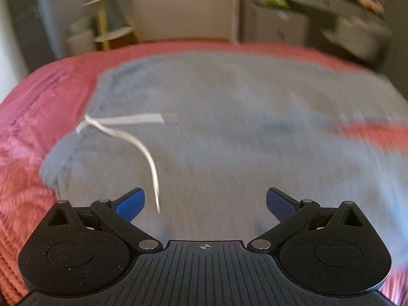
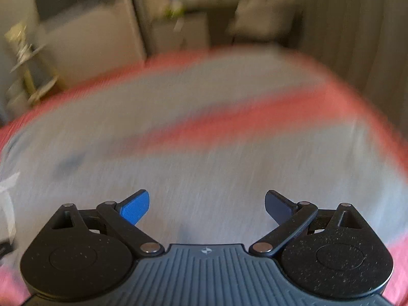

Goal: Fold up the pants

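Note:
Light blue-grey pants [image 1: 216, 117] lie spread flat on a red bedspread [image 1: 28, 132]. Their waistband is at the left, with a white drawstring [image 1: 132, 137] trailing over the fabric. My left gripper [image 1: 205, 204] is open and empty, hovering over the near part of the pants. In the right wrist view the pants [image 2: 193, 168] fill the frame, blurred, with a red strip of bedspread [image 2: 229, 117] showing between the two legs. My right gripper [image 2: 206, 205] is open and empty above the legs.
The bed's far edge [image 1: 193, 43] lies ahead. Beyond it stand a small wooden tiered stand [image 1: 107, 15], grey cabinets [image 1: 183, 5] and a cluttered desk [image 1: 339, 7]. Both views are motion-blurred.

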